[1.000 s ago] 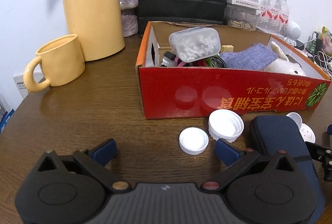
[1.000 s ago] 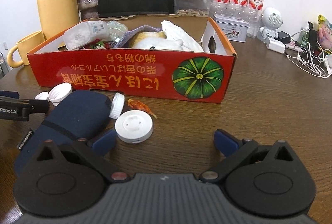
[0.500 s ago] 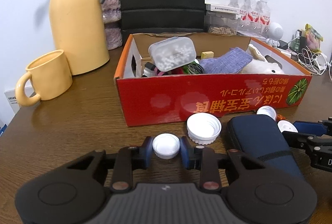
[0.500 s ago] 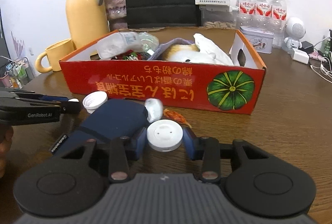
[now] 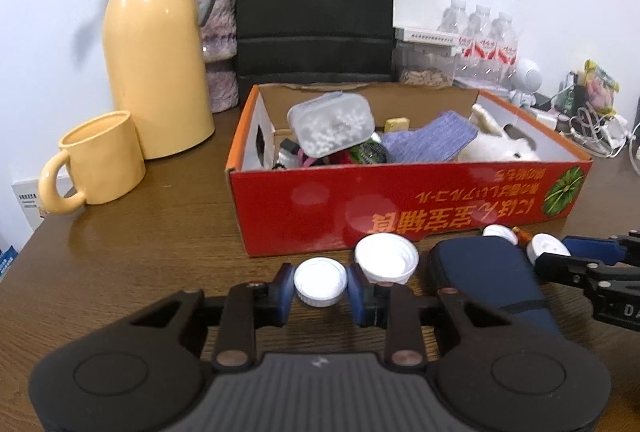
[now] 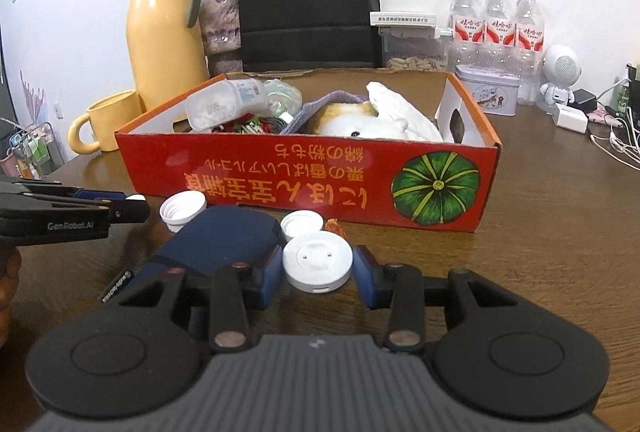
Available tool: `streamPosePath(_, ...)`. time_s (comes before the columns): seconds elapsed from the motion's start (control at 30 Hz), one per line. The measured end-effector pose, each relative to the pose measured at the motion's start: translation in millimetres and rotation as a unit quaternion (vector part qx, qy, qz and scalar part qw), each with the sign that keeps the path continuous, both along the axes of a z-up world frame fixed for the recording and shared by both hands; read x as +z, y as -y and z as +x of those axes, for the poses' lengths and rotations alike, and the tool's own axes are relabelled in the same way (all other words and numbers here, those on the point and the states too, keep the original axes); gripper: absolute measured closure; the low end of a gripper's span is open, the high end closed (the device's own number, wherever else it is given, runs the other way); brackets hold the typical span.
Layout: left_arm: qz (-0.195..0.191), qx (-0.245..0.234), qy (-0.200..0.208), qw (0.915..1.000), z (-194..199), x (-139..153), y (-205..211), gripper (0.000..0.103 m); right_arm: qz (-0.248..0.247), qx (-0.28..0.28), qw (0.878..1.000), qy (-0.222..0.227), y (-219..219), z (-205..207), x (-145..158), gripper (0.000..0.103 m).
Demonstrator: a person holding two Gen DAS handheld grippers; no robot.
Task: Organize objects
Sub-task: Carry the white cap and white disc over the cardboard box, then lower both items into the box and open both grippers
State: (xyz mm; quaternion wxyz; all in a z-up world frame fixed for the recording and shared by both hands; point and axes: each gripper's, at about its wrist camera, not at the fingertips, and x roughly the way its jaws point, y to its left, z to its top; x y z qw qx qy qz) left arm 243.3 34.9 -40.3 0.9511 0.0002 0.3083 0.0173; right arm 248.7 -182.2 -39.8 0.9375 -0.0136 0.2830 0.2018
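Brown wood of the table [image 5: 132, 232] runs bare at the left, between the mug [image 5: 100, 160] and the left gripper [image 5: 320, 286], the widest free stretch in the left view. That gripper's blue pads are closed narrow on a small white cap [image 5: 320, 282], which is upturned and sits between them near the table. Just right of it lies a bigger ribbed cap [image 5: 386, 264], almost touching the right pad, and then a dark blue case [image 5: 488, 276]. Behind all three stands the red box [image 5: 400, 200], already holding a bead tub [image 5: 332, 124], a purple cloth and a plush toy; its front wall leaves only a thin strip of table before the caps.

From the right wrist the left gripper comes in side-on at the far left edge, cap barely showing. Only this view shows clearly the right gripper [image 6: 318, 270] clamped on a white disc [image 6: 318, 262] with two tiny holes, the left pad lying against the case [image 6: 224, 236]. A third cap [image 6: 302, 224] and an orange scrap [image 6: 336, 226] sit just behind the disc, by the box [image 6: 304, 184]. Rightward the table [image 6: 560, 232] is open up to the cables at the edge.
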Motion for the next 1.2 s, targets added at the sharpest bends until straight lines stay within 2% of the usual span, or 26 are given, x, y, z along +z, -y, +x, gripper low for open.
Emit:
streamPosePath(0.27,0.013,-0.005,0.042,0.999,-12.2,19.9,12.7,0.076,0.008,-0.002,1.0,0.026,-1.0,-9.3,15.9,0.063)
streamPosePath(0.47,0.003,-0.009,0.063,0.998,-9.2,40.2,20.3,0.076,0.019,-0.002,0.999,0.05,-2.1,-9.9,33.7,0.063)
streamPosePath(0.87,-0.01,-0.007,0.086,0.9962,8.4,63.4,37.5,0.076,0.033,-0.004,0.995,0.092,-3.6,3.7,67.3,0.063)
streamPosePath(1.2,-0.02,0.009,0.101,0.9946,32.6,75.8,41.7,0.076,0.042,-0.01,0.994,0.105,-8.3,32.2,80.1,0.063)
